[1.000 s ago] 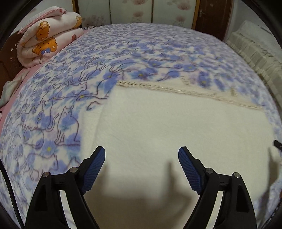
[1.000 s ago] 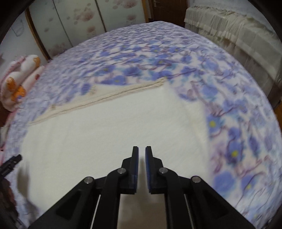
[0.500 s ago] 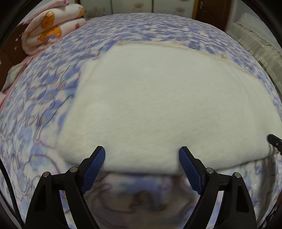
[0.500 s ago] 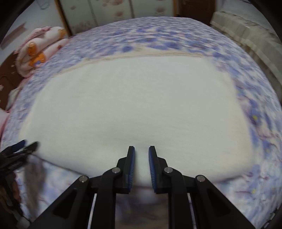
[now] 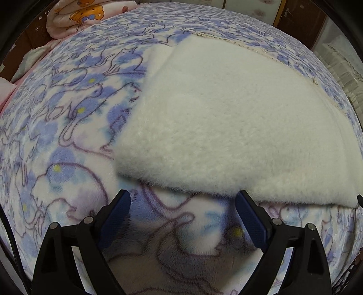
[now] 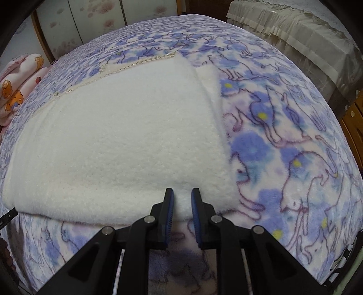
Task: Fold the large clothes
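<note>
A thick white fleece cloth (image 5: 226, 113) lies folded flat on the bed; a cream stitched hem runs along its far edge. My left gripper (image 5: 182, 197) hangs just before the cloth's near folded edge, by its left corner. Its jaws stand wide and are still opening, with only the bedspread between them. At the same near edge, close to the right corner of the cloth (image 6: 124, 136), my right gripper (image 6: 182, 194) holds its pads a narrow gap apart. White pile shows in that gap, but I see no pinch.
A blue and purple cat-print bedspread (image 5: 68, 113) covers the whole bed (image 6: 283, 136). A rolled pink quilt with bear print (image 5: 86, 13) sits at the far left. Cream-draped furniture (image 6: 295, 29) stands to the right, and floral wardrobe doors (image 6: 90, 22) stand behind the bed.
Both grippers have drawn back from over the middle of the white cloth to its near folded edge and sunk lower. The right pads have parted slightly.
</note>
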Motion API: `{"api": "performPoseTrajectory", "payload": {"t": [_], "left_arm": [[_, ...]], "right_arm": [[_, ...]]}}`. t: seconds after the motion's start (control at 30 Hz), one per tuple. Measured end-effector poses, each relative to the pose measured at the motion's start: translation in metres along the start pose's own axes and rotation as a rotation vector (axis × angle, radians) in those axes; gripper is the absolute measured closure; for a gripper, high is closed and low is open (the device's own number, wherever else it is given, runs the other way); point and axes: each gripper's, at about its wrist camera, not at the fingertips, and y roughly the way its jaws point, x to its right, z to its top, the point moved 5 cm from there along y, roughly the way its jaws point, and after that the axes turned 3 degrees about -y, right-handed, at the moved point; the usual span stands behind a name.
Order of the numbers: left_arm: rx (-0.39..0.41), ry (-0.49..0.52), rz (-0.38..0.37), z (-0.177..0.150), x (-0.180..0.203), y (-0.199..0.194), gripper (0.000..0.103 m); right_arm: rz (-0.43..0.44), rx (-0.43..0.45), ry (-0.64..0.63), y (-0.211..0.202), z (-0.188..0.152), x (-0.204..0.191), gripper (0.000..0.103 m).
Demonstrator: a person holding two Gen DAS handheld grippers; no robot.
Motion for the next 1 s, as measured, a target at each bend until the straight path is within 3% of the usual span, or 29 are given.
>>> {"api": "performPoseTrajectory", "payload": {"t": [0.33, 0.63, 0.7, 0.83, 1.0], "left_arm": [[0.010, -0.015, -0.004, 0.010, -0.008, -0.025, 0.010], [0.020, -0.032, -0.090, 0.002, 0.001, -0.069, 0.010], [0.023, -0.036, -0.115, -0.002, 0.004, -0.080, 0.010], [0.020, -0.050, -0.173, -0.014, 0.012, -0.098, 0.010], [-0.017, -0.096, -0.231, -0.033, 0.015, -0.105, 0.010]], "right_arm": [[0.033, -0.026, 0.027, -0.018, -0.005, -0.003, 0.087], [0.133, 0.024, 0.022, -0.063, -0.013, -0.025, 0.087], [0.157, 0.039, 0.020, -0.074, -0.015, -0.031, 0.085], [0.196, 0.075, 0.010, -0.096, -0.019, -0.044, 0.071], [0.233, 0.108, -0.036, -0.117, -0.028, -0.067, 0.067]]}}
